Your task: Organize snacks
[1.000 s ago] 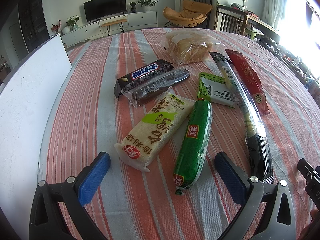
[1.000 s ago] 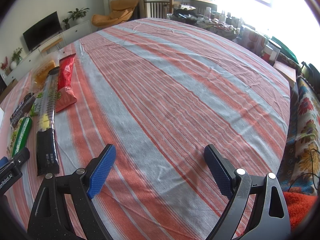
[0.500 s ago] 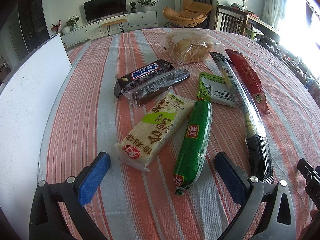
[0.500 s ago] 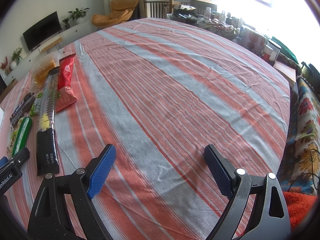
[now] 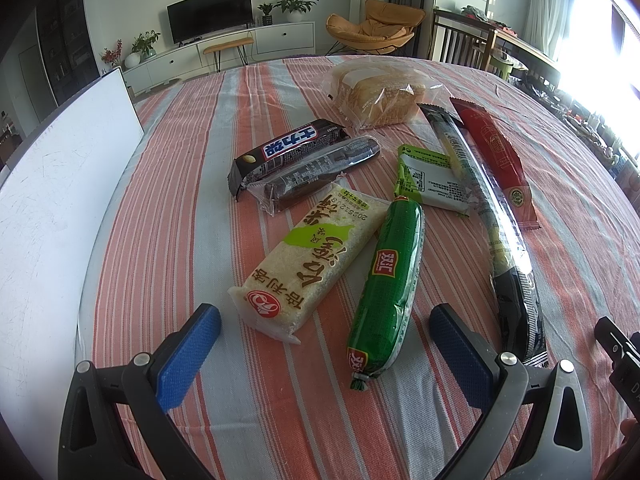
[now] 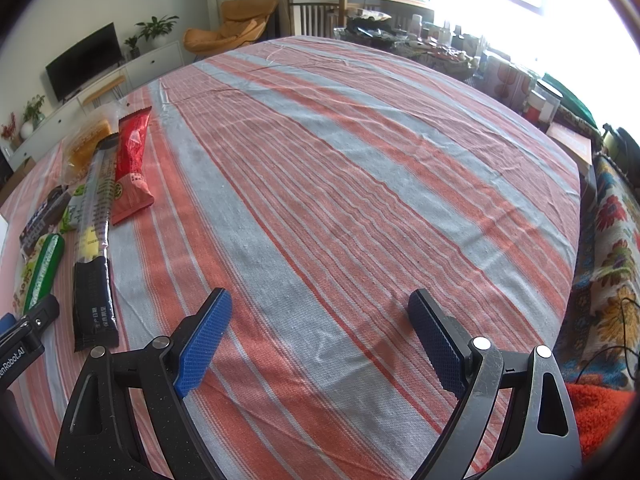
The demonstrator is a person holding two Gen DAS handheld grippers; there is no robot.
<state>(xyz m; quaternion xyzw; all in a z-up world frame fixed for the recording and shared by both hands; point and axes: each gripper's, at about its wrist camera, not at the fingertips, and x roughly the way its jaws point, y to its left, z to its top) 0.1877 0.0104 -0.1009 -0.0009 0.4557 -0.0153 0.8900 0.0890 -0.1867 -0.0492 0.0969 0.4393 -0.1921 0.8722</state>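
Note:
Several snacks lie on the striped tablecloth in the left wrist view: a white rice cracker pack [image 5: 308, 256], a green sausage [image 5: 388, 284], a dark chocolate bar [image 5: 288, 152], a clear-wrapped dark bar [image 5: 320, 172], a green packet [image 5: 430, 180], a long black-ended pack [image 5: 492, 224], a red pack [image 5: 496, 156] and bagged bread [image 5: 376, 96]. My left gripper [image 5: 324, 328] is open and empty, just short of the cracker pack and sausage. My right gripper [image 6: 320, 316] is open and empty over bare cloth, with the snacks far to its left, including the red pack [image 6: 132, 160].
A white board [image 5: 52, 208] lies along the table's left side. The right table edge [image 6: 576, 200] drops to a floral sofa and cluttered shelves. The right gripper's body shows at the left view's right edge [image 5: 620, 356].

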